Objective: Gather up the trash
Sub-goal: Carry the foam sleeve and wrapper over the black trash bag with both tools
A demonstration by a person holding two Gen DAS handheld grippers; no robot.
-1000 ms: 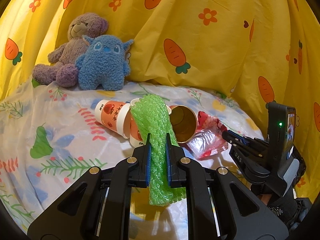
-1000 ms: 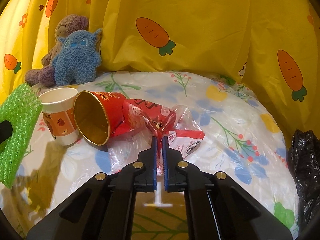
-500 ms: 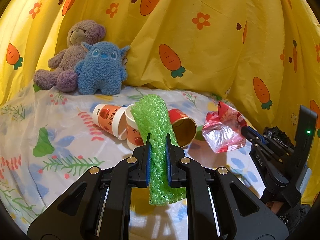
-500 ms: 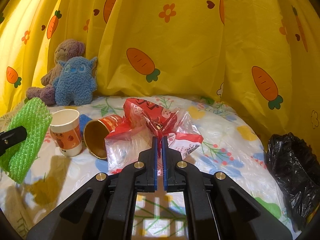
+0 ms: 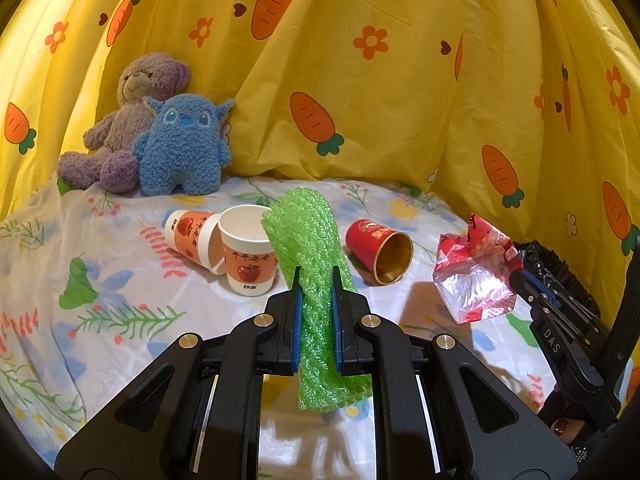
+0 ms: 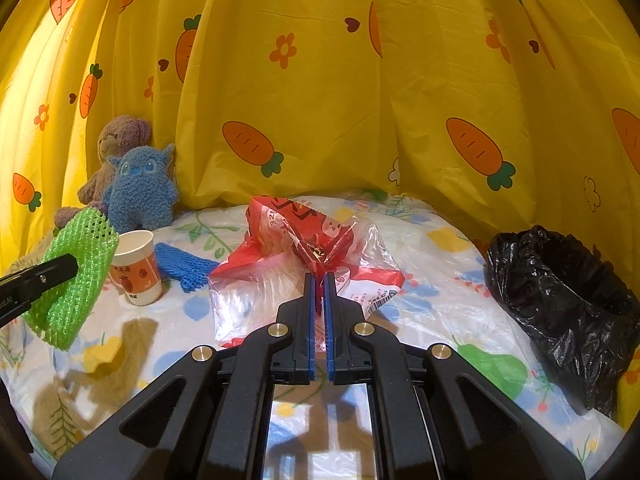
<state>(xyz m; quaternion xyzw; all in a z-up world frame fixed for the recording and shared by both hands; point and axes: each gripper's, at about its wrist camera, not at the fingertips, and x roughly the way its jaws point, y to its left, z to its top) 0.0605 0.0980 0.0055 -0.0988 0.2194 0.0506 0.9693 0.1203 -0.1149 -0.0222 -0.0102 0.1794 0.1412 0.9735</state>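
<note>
My left gripper [image 5: 316, 276] is shut on a green foam net [image 5: 308, 240], held upright above the bed; the net [image 6: 76, 272] also shows at the left of the right wrist view. My right gripper [image 6: 319, 280] is shut on a red and clear plastic wrapper [image 6: 304, 256], lifted off the sheet, and the wrapper [image 5: 474, 272] hangs at the right of the left wrist view. A black trash bag [image 6: 564, 300] stands open to the right of the wrapper. On the sheet remain an upright paper cup [image 5: 249, 256], a tipped paper cup [image 5: 188, 236], a red cup [image 5: 380, 252] on its side and a blue foam net [image 6: 182, 266].
A floral bedsheet [image 5: 112, 280] covers the bed, with a yellow carrot-print curtain [image 5: 360, 100] behind it. A purple teddy bear [image 5: 124, 120] and a blue plush toy [image 5: 184, 148] sit at the back left.
My right gripper has lifted the wrapper off the sheet and carried it right, toward the black bag. My left gripper drew back a little with the green net.
</note>
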